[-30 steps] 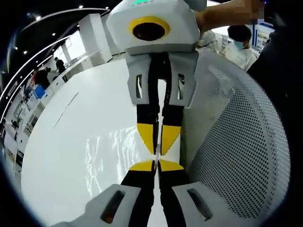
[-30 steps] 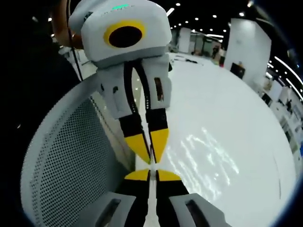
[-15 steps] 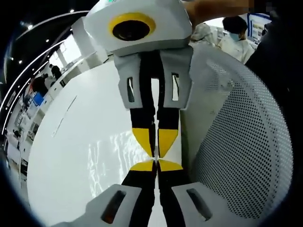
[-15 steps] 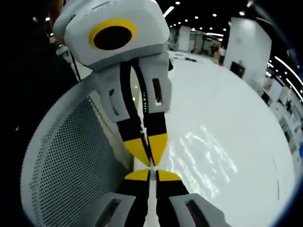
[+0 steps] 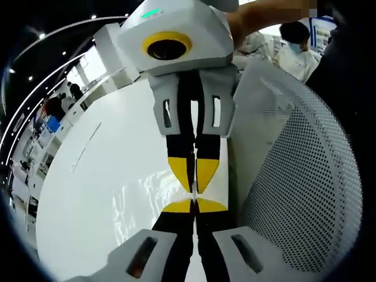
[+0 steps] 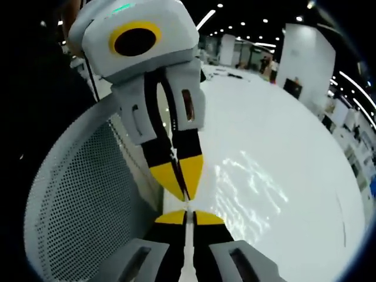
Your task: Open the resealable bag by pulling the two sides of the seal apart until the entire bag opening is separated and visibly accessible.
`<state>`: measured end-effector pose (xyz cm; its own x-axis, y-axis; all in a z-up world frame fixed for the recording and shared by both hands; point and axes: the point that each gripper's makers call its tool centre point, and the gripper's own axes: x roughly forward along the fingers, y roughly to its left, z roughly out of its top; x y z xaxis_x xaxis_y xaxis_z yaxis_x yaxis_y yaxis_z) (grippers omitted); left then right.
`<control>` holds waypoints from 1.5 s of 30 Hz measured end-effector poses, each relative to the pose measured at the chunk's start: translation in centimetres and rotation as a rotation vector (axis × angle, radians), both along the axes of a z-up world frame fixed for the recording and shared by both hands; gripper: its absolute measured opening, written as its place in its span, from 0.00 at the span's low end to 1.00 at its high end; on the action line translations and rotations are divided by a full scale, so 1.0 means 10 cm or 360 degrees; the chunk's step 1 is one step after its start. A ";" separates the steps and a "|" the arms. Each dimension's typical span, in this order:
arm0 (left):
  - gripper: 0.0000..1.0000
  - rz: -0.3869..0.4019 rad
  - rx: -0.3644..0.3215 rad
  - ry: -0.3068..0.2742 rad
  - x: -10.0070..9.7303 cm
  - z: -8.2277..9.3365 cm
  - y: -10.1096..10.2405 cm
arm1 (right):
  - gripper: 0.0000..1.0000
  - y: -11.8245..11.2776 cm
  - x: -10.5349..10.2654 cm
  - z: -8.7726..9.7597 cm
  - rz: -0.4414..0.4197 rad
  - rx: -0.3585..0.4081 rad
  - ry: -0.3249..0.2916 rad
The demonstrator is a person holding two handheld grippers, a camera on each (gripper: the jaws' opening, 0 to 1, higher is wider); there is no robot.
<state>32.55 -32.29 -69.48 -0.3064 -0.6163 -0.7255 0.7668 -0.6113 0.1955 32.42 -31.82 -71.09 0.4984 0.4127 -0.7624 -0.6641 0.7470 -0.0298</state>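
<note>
1. Clear, wrinkled film of the resealable bag (image 5: 141, 200) seen as bright glints just left of the left gripper (image 5: 194, 205) in the left gripper view. Film runs right up to the yellow tips.
2. Left gripper: jaws pressed together, no gap between the yellow tips. Looks clamped on the bag's edge, though the film is too transparent at the pinch itself to trace.
3. Right gripper (image 5: 195, 176) enters that view from ahead and points back at the left gripper, tip nearly to tip. Jaws likewise closed on each other, with the bag's glints just beside them. Hand (image 5: 258, 14) noted on its body at the far end.
4. Right gripper view: own tips (image 6: 185, 216) closed, with a thin pale line running forward from between them to the tips of the left gripper (image 6: 181, 182) opposite. Bag (image 6: 252, 188) glints just right of both pairs of tips and lies against the white table (image 6: 282, 129).
5. Bag mouth: cannot tell from either view whether the seal is parted.
6. White perforated curved panel (image 5: 294, 194) close on the right of the left gripper, and on the left of the right gripper (image 6: 82, 200) in its own view. Both grippers sit between panel and bag.
7. White table (image 5: 100, 164) extends beyond and to the left of the left gripper.
8. Background beyond the grippers: people (image 5: 294, 50) past the panel, a white pillar (image 6: 302, 53), rows of ceiling lights (image 6: 258, 23).
</note>
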 end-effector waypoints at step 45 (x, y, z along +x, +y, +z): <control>0.00 0.0010 -0.0018 0.0090 0.01 0.14 0.05 | 0.00 -0.40 -0.29 -0.23 -0.0230 -0.0033 0.0084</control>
<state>32.62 -31.84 -68.09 -0.3429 -0.6264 -0.7001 0.7805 -0.6047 0.1588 29.48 -35.87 -73.42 0.5104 0.3237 -0.7967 -0.5510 0.8344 -0.0140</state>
